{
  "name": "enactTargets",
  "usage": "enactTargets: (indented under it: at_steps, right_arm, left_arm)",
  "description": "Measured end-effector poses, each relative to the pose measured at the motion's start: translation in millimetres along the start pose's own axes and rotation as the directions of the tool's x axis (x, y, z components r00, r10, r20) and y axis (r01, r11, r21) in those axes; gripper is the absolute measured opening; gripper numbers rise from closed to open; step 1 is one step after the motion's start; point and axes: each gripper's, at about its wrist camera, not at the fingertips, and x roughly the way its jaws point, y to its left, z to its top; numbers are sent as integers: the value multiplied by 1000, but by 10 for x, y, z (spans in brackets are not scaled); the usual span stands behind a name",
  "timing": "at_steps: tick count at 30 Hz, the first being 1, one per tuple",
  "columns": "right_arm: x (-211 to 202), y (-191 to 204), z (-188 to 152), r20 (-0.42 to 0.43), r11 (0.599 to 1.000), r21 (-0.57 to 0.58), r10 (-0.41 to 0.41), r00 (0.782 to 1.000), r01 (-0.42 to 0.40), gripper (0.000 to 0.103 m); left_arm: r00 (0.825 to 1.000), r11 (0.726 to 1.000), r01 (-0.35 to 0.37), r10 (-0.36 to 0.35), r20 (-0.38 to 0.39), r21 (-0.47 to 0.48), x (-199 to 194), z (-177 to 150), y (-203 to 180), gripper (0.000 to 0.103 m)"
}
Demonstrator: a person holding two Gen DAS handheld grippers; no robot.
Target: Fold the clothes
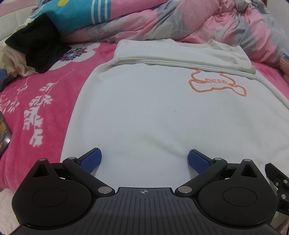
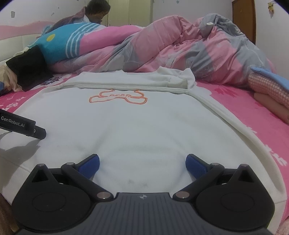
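Note:
A white sweatshirt with an orange outline logo lies flat on the pink bed. Its top part is folded over in a band at the far end. My left gripper hovers over the near hem, open, blue pads wide apart with nothing between them. My right gripper is open too, just above the same garment near its hem, and holds nothing. The logo and the folded band show in the right wrist view. The left gripper's body enters at the left edge there.
A pink floral bedsheet lies under the sweatshirt. A crumpled pink and grey duvet runs along the far side. A black garment and a blue striped pillow sit far left, a checked cushion at the right. A person is behind.

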Motion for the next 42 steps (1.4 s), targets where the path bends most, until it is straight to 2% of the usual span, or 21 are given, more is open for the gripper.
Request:
enactTargets:
  at_steps: [7, 15, 24, 29, 31, 34, 40, 42]
  right_arm:
    - [3, 5, -10, 2, 1000, -2, 2, 1000, -2, 103]
    - [-5, 21, -20, 7, 1000, -5, 8, 1000, -8, 103]
    - [-3, 14, -22, 10, 1000, -8, 15, 1000, -15, 103]
    - [-2, 20, -26, 13, 1000, -7, 14, 1000, -14, 103]
    - [0, 18, -25, 13, 1000, -8, 15, 1000, -14, 103]
    - [3, 23, -19, 11, 1000, -8, 14, 1000, -14, 103]
    - [3, 34, -12, 8, 1000, -8, 10, 1000, -10, 103]
    - [5, 25, -7, 8, 1000, -8, 10, 1000, -10, 103]
  left_arm:
    - [1000, 1000, -3, 3, 20, -18, -66, -15, 16, 103]
    - [996, 998, 3, -8, 88, 61, -482, -246, 184, 103]
    - [998, 998, -33, 30, 60, 62, -784, -589, 578, 101]
    - [999, 999, 0, -2, 44, 44, -797, -754, 662, 90]
    - [999, 999, 20, -21, 34, 25, -765, -790, 690, 73]
    - [999, 998, 52, -52, 13, -18, -689, -827, 742, 62]
    - [995, 992, 101, -100, 18, -69, -644, -860, 823, 58]
    - [993, 990, 118, -117, 18, -83, -649, -869, 840, 54]
